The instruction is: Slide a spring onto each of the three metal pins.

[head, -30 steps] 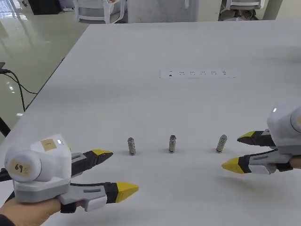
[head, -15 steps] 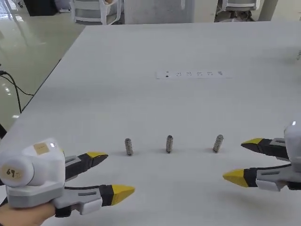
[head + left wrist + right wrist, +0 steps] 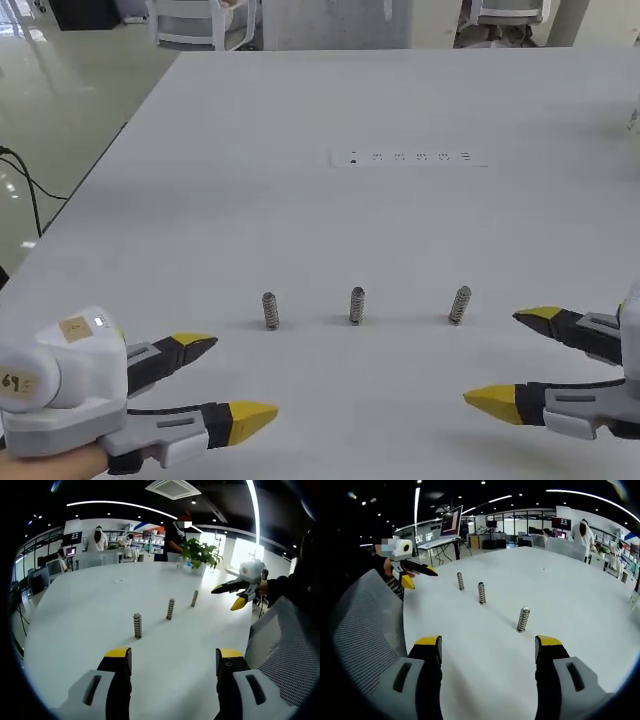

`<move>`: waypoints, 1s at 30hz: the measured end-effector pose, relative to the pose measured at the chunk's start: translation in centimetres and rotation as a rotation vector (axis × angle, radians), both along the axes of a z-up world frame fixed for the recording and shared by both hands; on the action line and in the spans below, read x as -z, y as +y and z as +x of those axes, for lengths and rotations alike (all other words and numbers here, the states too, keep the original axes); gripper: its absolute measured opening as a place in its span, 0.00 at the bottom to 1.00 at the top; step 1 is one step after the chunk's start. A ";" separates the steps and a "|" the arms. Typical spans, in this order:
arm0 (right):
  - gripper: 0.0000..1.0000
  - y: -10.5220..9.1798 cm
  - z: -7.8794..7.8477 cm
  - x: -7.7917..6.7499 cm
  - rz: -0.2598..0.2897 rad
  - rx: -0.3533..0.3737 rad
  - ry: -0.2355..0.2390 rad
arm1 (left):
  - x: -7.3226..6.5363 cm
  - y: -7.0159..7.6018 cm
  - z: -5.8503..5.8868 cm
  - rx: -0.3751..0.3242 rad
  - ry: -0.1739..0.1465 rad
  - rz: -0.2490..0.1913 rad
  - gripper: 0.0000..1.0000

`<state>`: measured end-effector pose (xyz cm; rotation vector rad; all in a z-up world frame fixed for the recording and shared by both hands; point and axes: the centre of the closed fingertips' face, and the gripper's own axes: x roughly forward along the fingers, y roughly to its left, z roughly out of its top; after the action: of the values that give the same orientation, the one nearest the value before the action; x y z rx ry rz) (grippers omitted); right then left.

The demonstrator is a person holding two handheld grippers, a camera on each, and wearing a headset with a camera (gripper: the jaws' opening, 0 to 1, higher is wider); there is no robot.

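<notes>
The left gripper (image 3: 240, 378) and the right gripper (image 3: 495, 357) hover open, holding nothing, above the white table (image 3: 300, 200). A row of three springs (image 3: 357, 305) (all upright) stands beyond.

Open tabletop (image 3: 300, 220) surrounds the row of spring-covered pins (image 3: 357, 305), passable gaps between

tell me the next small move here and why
Probably just draw the left gripper and right gripper back and stop. The left spring, middle spring and right spring each stand upright in a row on the table, seemingly already slid into place, and both grippers are open and hold nothing.
</notes>
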<state>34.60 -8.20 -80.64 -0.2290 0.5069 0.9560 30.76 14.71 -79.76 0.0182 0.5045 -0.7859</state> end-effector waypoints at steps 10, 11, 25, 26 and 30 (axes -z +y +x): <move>0.80 -0.2 0.2 -0.1 0.012 0.028 -0.001 | 0.4 -0.1 -0.1 -0.007 0.010 -0.006 0.79; 0.81 -0.2 0.3 -0.1 0.014 0.032 -0.003 | 0.4 -0.2 -0.1 -0.006 0.015 -0.008 0.80; 0.84 -0.3 0.6 -0.3 0.036 0.065 -0.003 | 1.0 -0.3 0.0 -0.019 0.024 -0.014 0.82; 0.84 -0.2 0.7 -0.4 0.041 0.069 -0.004 | 1.1 -0.3 0.0 -0.020 0.027 -0.016 0.82; 0.84 -0.4 0.8 -0.4 0.042 0.077 -0.004 | 1.1 -0.4 0.1 -0.022 0.028 -0.019 0.82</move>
<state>35.38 -8.57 -80.25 -0.1727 0.4880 0.8899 30.82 14.35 -80.90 -0.0159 0.5231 -0.7705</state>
